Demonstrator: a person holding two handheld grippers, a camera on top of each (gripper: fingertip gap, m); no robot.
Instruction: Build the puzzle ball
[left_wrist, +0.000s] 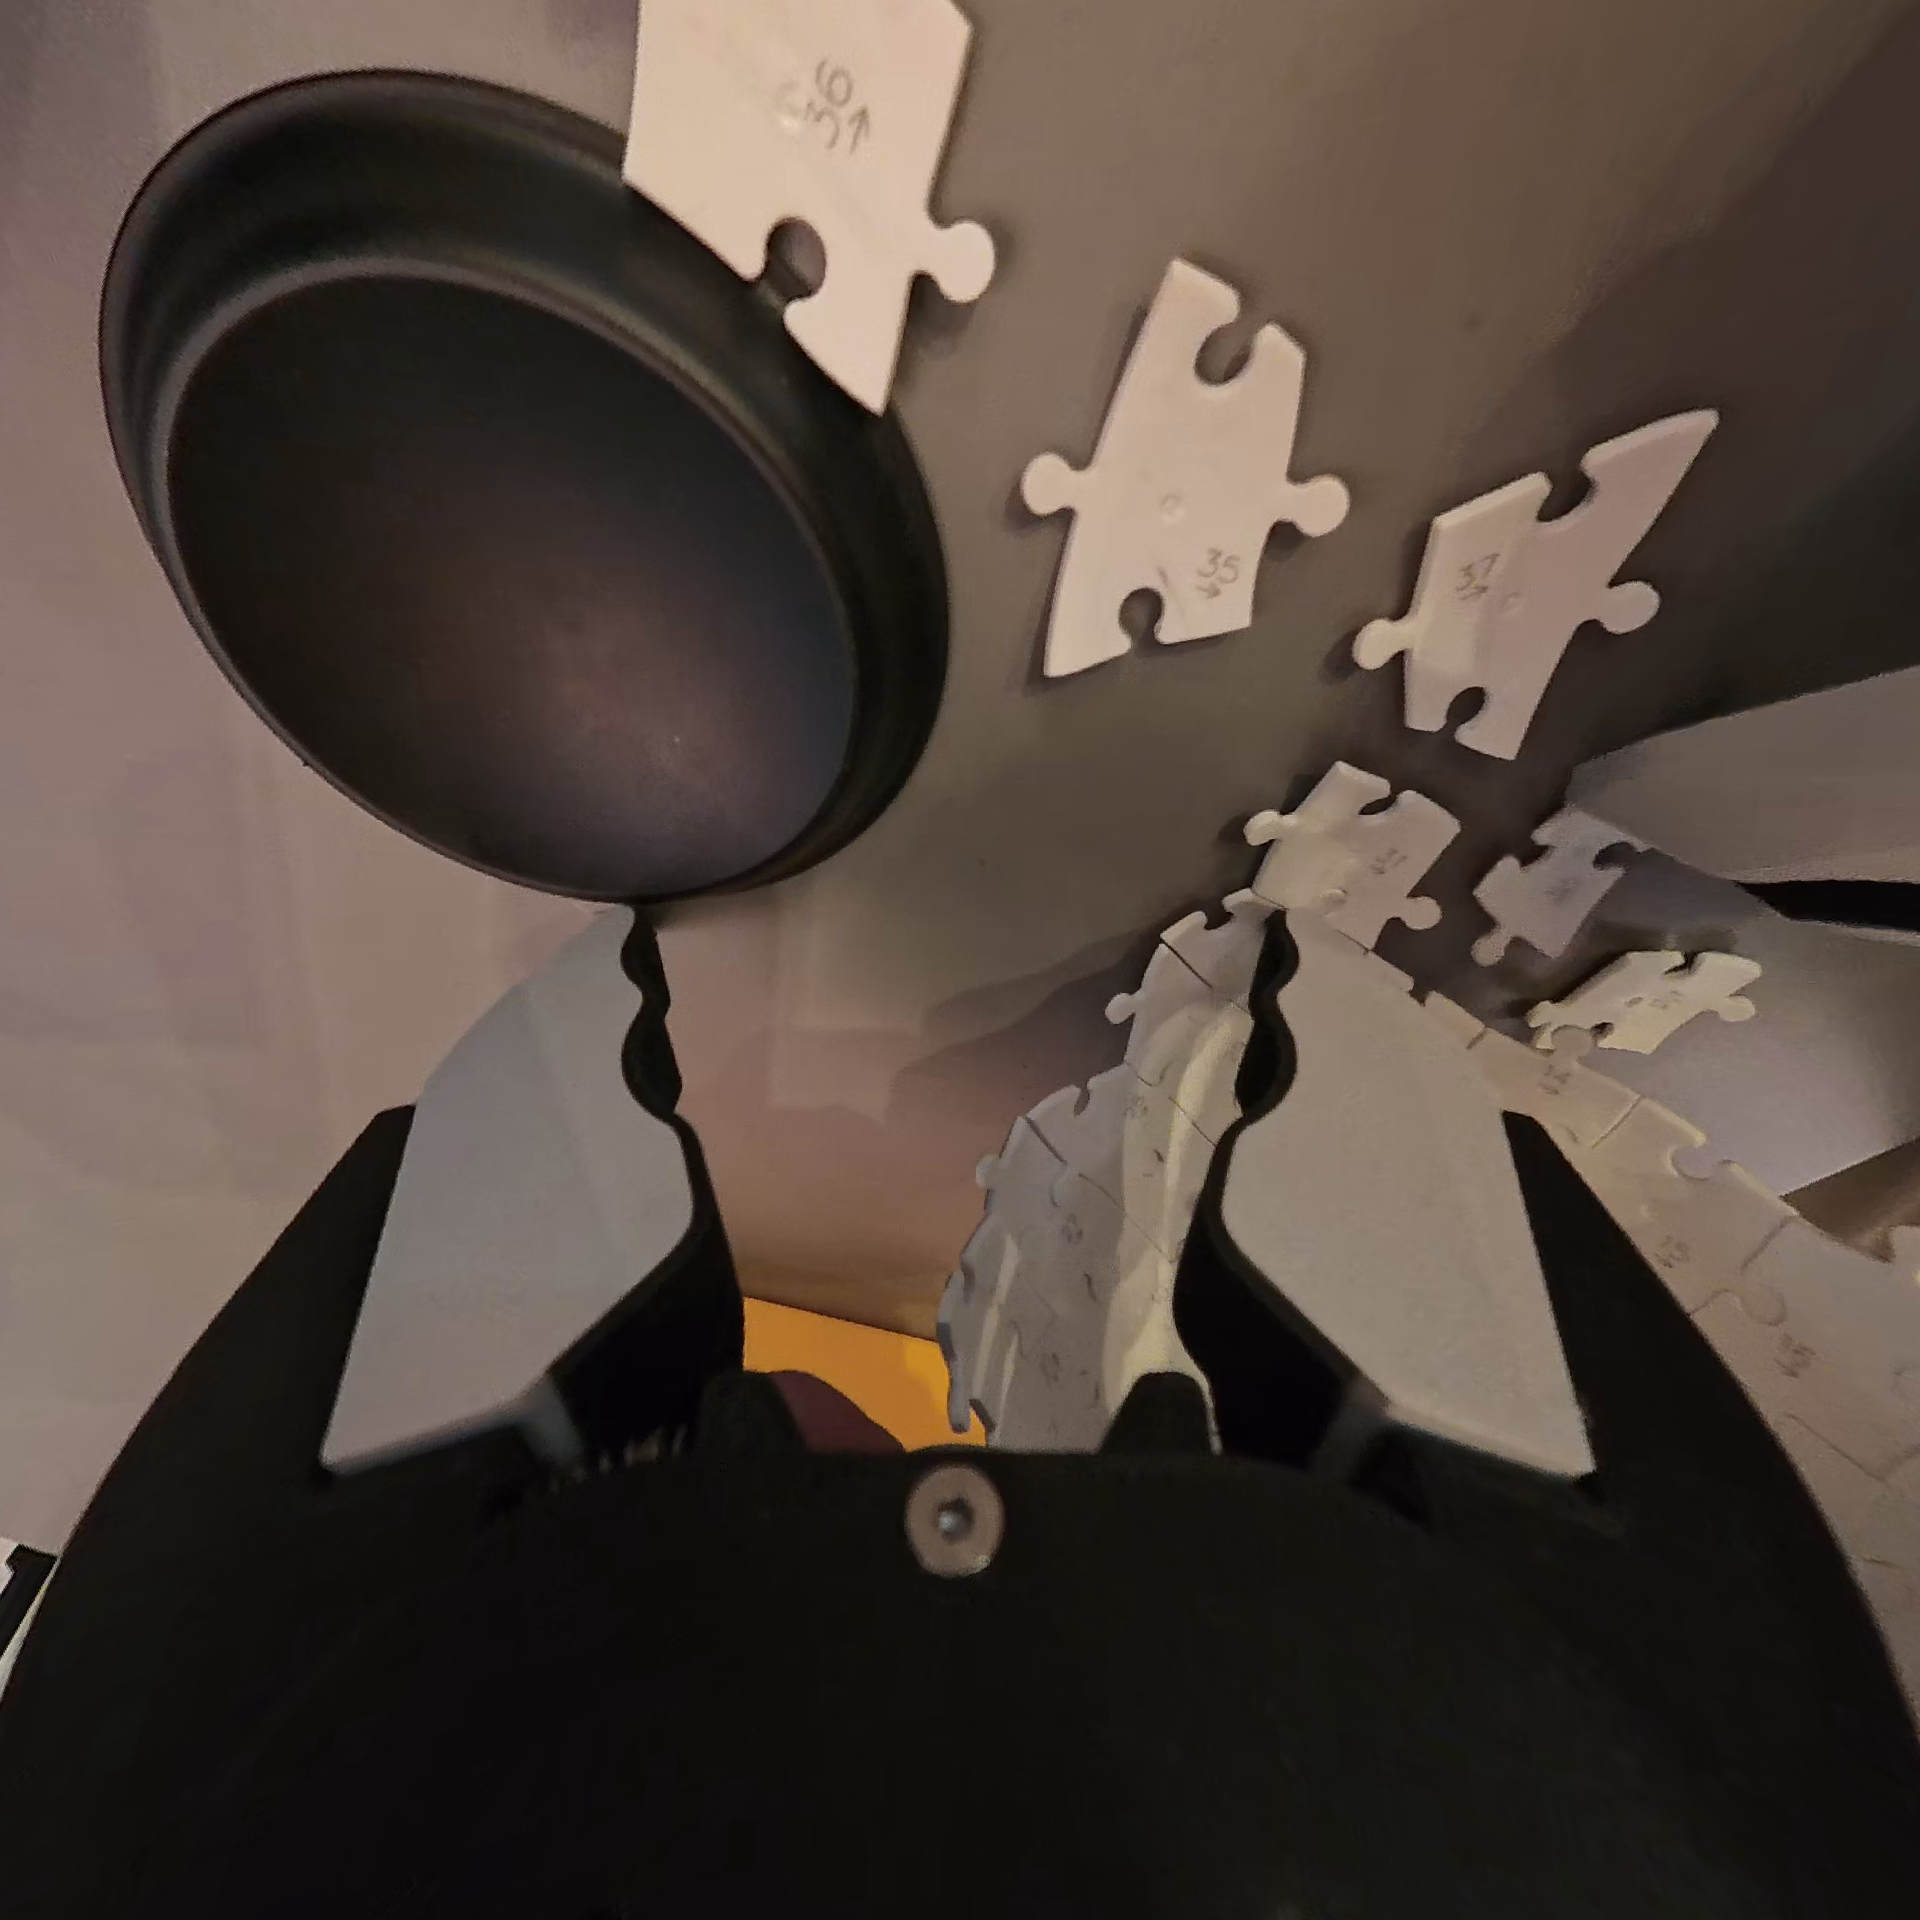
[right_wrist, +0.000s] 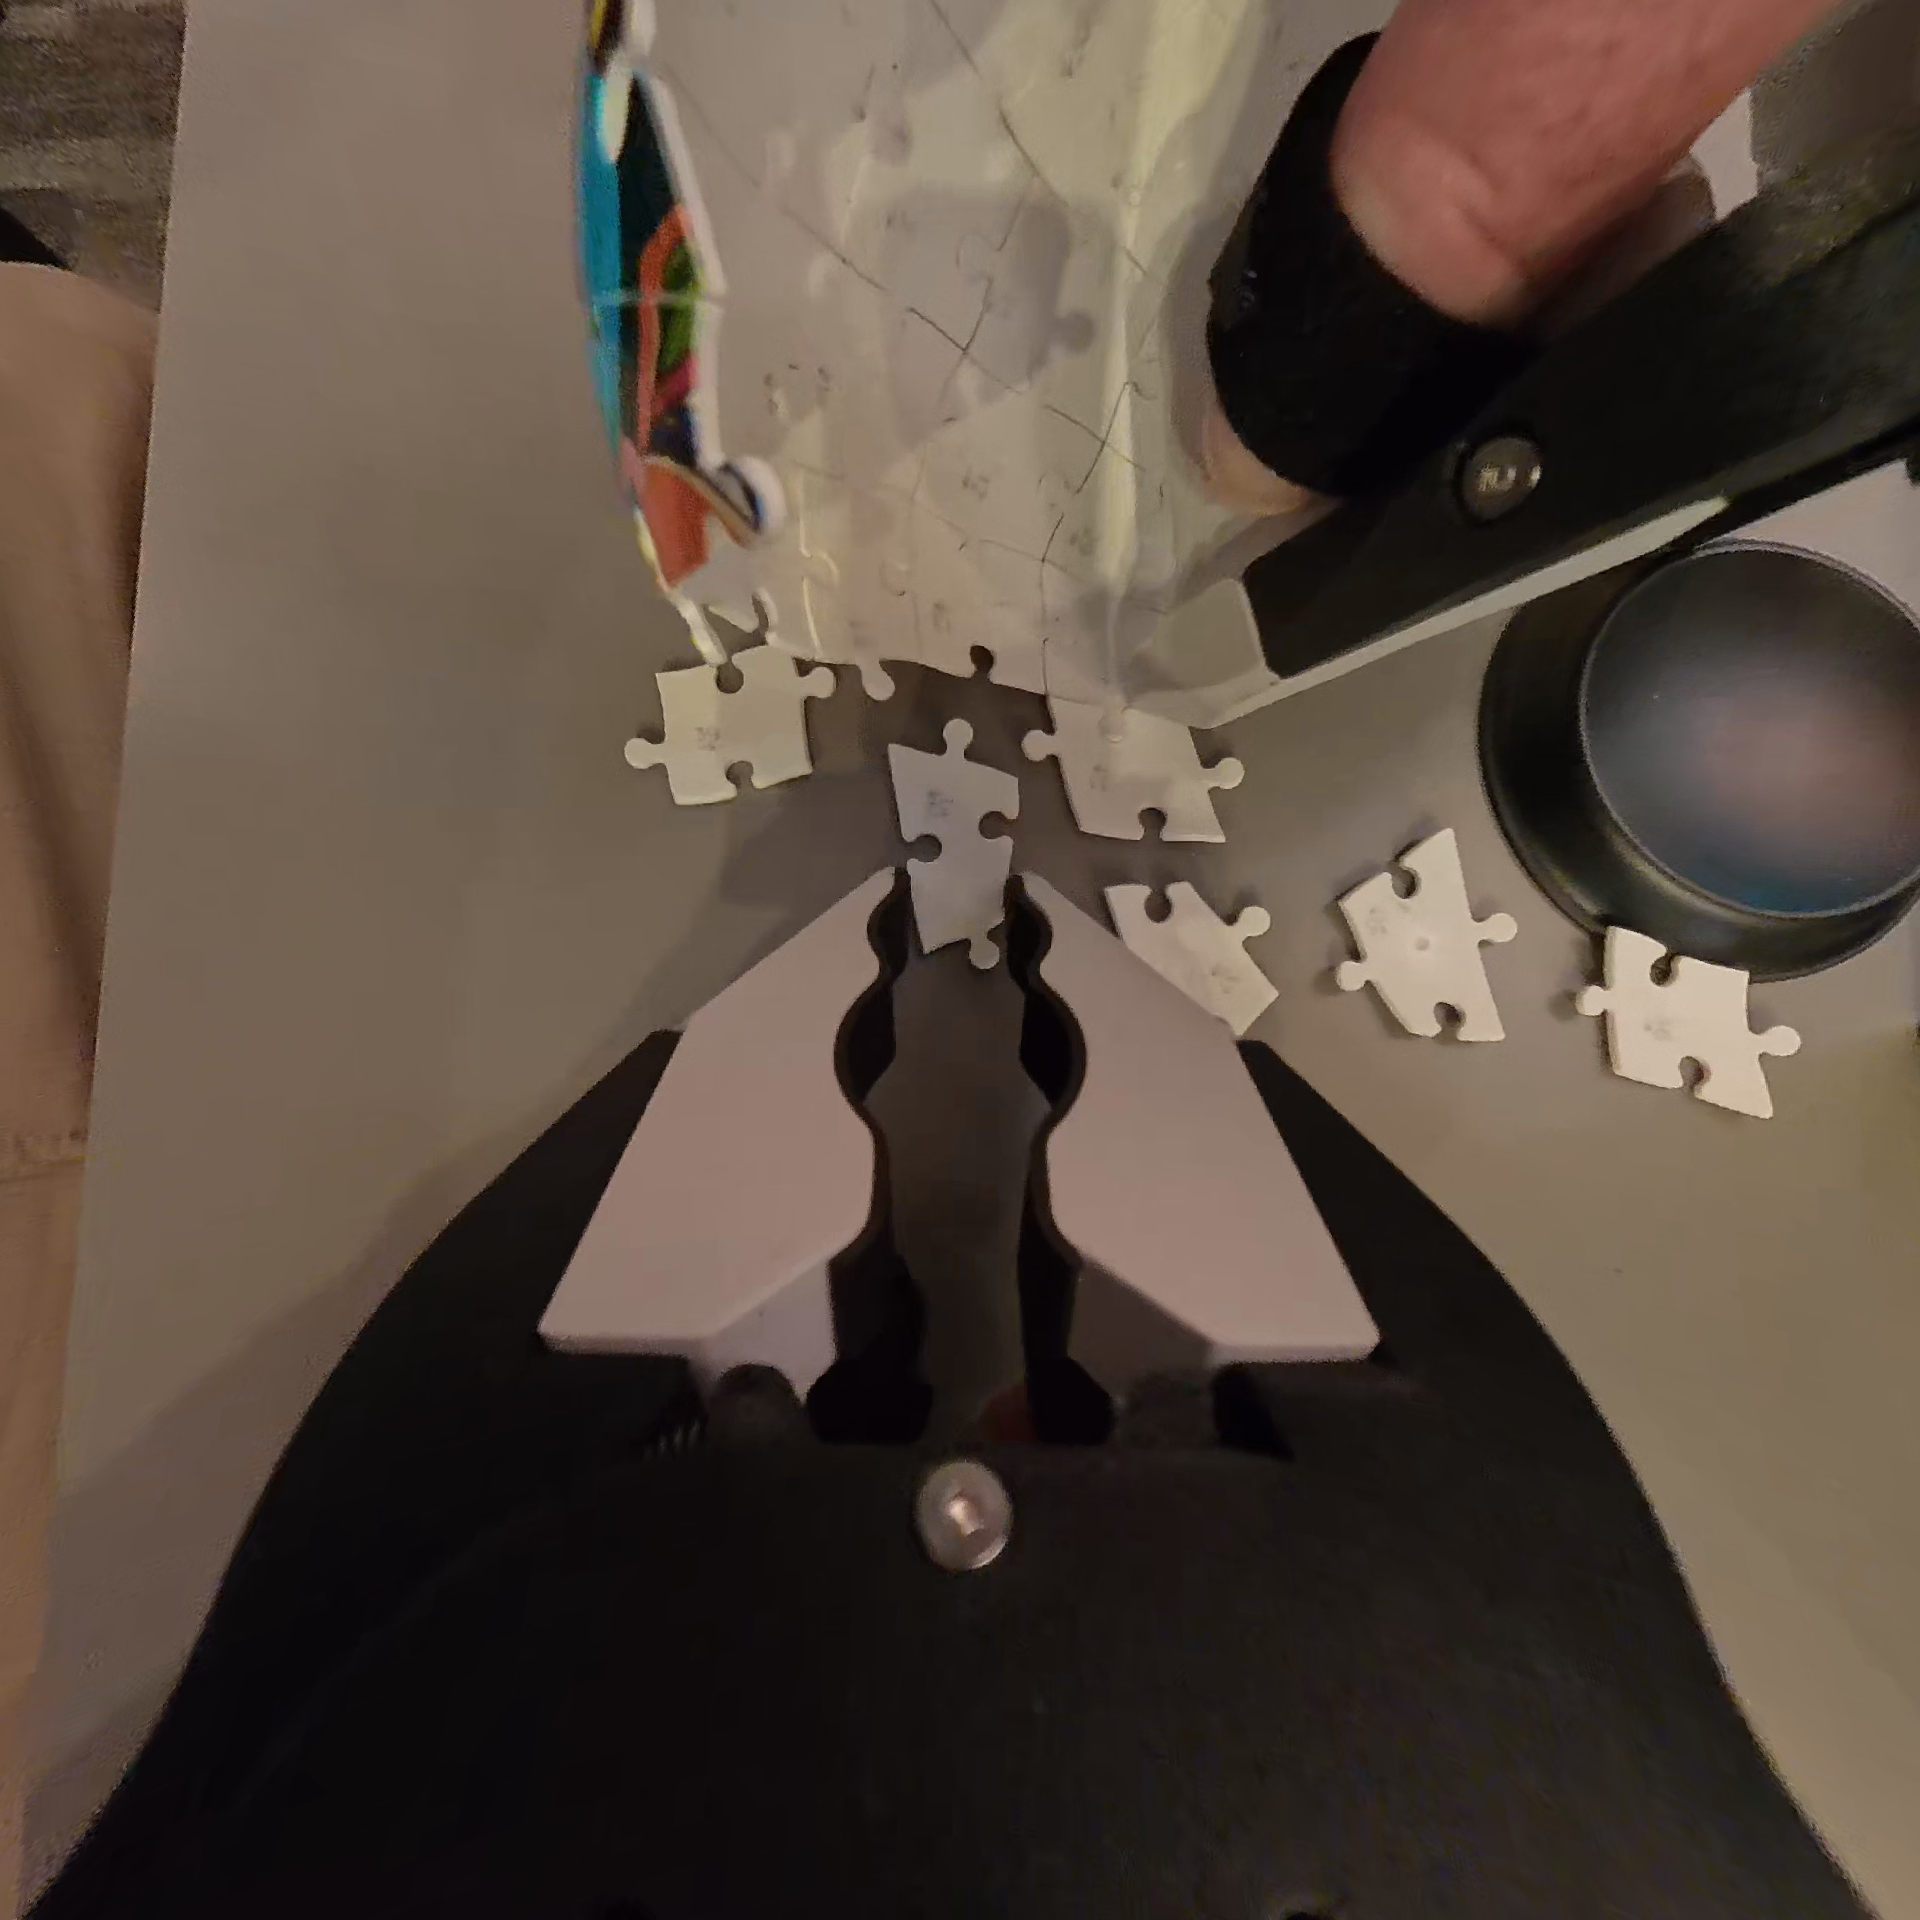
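The right hand-held gripper (right_wrist: 958, 902) is pinching a loose white piece (right_wrist: 956, 852) by its near end, its fingers narrowed onto the piece's two edges, just above the grey tabletop (right_wrist: 416, 727). The left hand-held gripper (left_wrist: 956, 935) is spread wide, and its right finger (left_wrist: 1382, 1195) is bracing the half-built ball shell (left_wrist: 1091, 1226); whether the other finger is touching anything cannot be told. In the right wrist view the shell (right_wrist: 987, 364) is hanging just above the piece, blank inner side facing the camera, with its knobbed lower rim close by.

To seat the piece well, I judge that its knob should be lined up with a matching socket on that rim, pushed in along the shell's curve rather than straight, while the left side is holding firm. Five more pieces are lying around, one leaning on the black stand (right_wrist: 1714, 748).
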